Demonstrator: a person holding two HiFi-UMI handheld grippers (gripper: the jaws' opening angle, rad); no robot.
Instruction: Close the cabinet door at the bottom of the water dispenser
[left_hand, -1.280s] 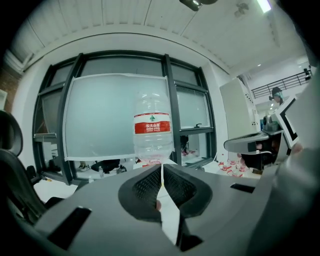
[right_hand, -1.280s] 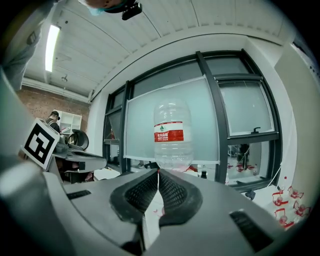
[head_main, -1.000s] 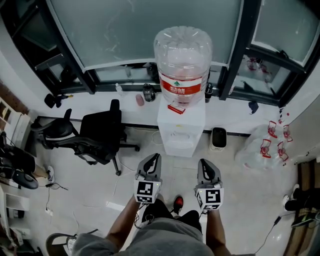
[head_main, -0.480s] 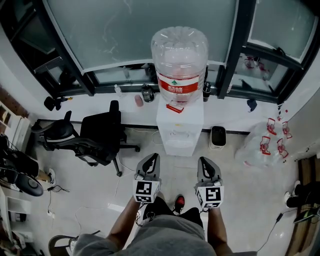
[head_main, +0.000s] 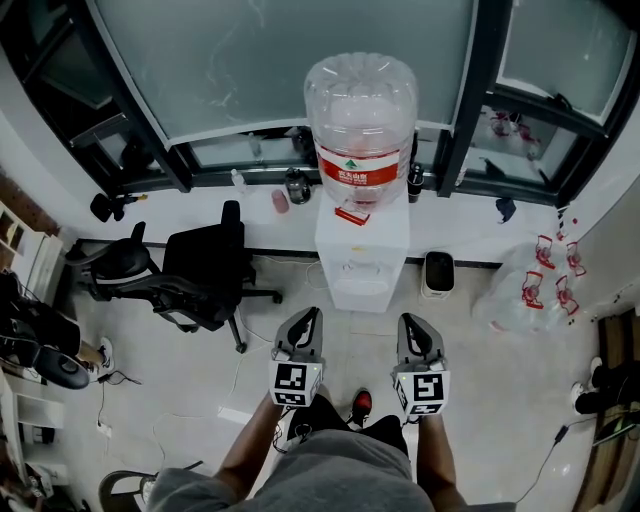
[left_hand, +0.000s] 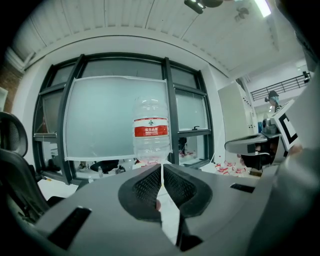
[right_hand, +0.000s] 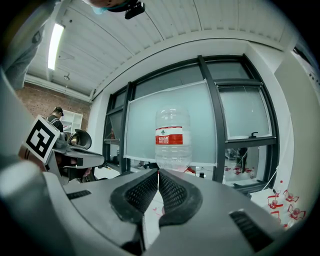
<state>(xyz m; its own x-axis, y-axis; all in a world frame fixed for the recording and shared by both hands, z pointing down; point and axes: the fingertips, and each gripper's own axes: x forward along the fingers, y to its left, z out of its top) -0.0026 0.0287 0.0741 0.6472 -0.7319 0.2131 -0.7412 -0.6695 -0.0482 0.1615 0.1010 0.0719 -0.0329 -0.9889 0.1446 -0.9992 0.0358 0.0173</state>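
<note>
Facing the water dispenser (head_main: 361, 255), straight ahead by the window (head_main: 300, 60), well apart. Holding left gripper (head_main: 311, 316) and right gripper (head_main: 408, 323) side by side, both pinched closed on nothing. Can't make out its cabinet door from here.

The right gripper (right_hand: 158, 173) fills the bottom of the frame. It is grey, and its two black ribbed fingers (right_hand: 137, 194) are pressed together with nothing between them. Just above their tips, at centre, a clear water bottle (right_hand: 173, 137) with a red label stands upright. Behind it a wide window (right_hand: 145, 135) with dark frames and frosted panes spans the middle. A white slatted ceiling (right_hand: 200, 25) curves across the top, with a light strip (right_hand: 54, 45) at upper left. At the left edge is the left gripper (right_hand: 100, 160), side-on, with its black-and-white marker cube (right_hand: 40, 138). A brick wall (right_hand: 47, 92) shows above it. Small red-and-white items (right_hand: 280, 200) sit at lower right.
</note>
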